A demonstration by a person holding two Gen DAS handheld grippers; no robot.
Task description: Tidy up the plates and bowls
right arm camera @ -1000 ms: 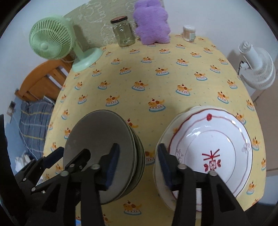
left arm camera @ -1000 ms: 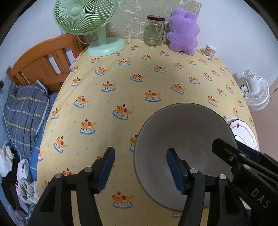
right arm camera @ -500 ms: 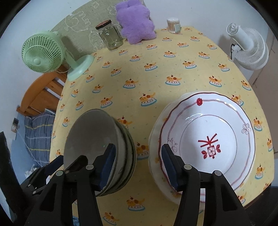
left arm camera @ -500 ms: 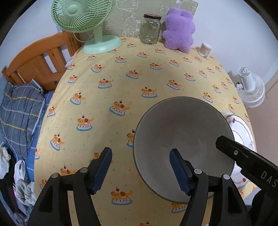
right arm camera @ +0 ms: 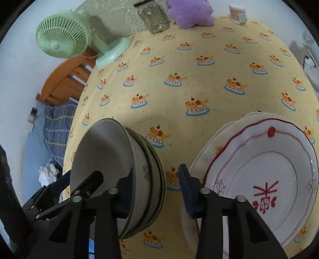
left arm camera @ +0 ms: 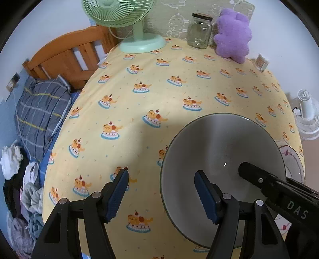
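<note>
Bowls (right arm camera: 127,175) sit nested in a stack at lower left of the right wrist view, plates (right arm camera: 259,179) stacked at lower right, both on the yellow tablecloth (right arm camera: 179,89). Right gripper (right arm camera: 155,187) straddles the stack's right-hand rim, one finger inside, one outside; its jaws have just been closing, pad contact unclear. Left gripper (left arm camera: 161,195) stands apart across the rim of the top bowl (left arm camera: 221,159), not pressing. Fan (left arm camera: 123,16), jar (left arm camera: 200,29) and plush (left arm camera: 233,37) stand at the top.
</note>
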